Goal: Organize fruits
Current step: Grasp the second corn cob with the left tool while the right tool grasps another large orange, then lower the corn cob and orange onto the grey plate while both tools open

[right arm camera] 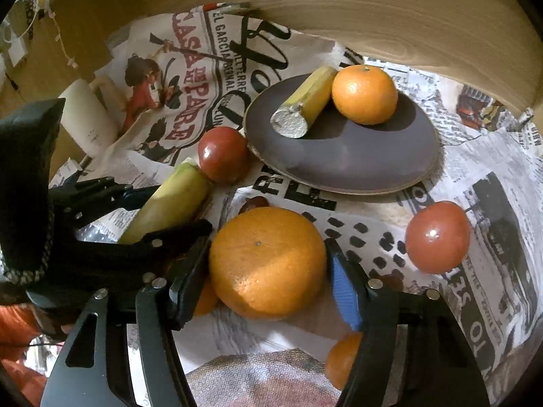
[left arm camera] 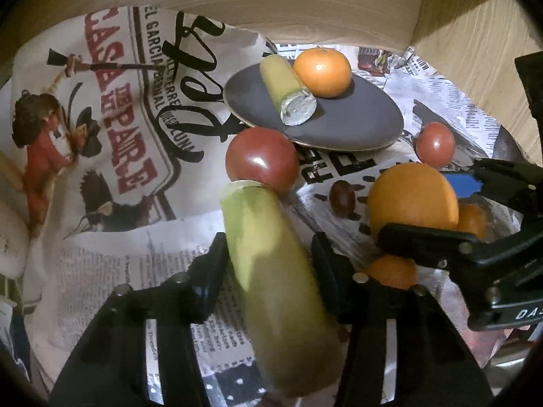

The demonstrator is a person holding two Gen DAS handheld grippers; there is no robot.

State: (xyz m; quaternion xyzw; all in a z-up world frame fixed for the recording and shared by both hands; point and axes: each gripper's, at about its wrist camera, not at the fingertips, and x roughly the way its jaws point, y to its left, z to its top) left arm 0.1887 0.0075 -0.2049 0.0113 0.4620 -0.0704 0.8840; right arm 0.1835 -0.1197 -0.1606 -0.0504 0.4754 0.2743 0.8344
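Observation:
My left gripper (left arm camera: 269, 247) is shut on a green-yellow banana piece (left arm camera: 271, 281), its far end touching a red tomato (left arm camera: 262, 158). My right gripper (right arm camera: 266, 264) is shut on a large orange (right arm camera: 268, 261); it also shows in the left wrist view (left arm camera: 412, 200). A dark plate (right arm camera: 356, 156) holds a second banana piece (right arm camera: 305, 108) and a mandarin (right arm camera: 364, 94). A second tomato (right arm camera: 437, 235) lies to the right of the orange. The left gripper and its banana piece (right arm camera: 169, 203) show at the left of the right wrist view.
Newspaper (left arm camera: 112, 135) covers the surface. A small dark fruit (left arm camera: 341, 196) lies beside the orange. Two small mandarins (right arm camera: 342, 359) (left arm camera: 392, 271) lie under the grippers. A white mug (right arm camera: 90, 115) stands at the left. A wooden wall (right arm camera: 373, 17) curves behind the plate.

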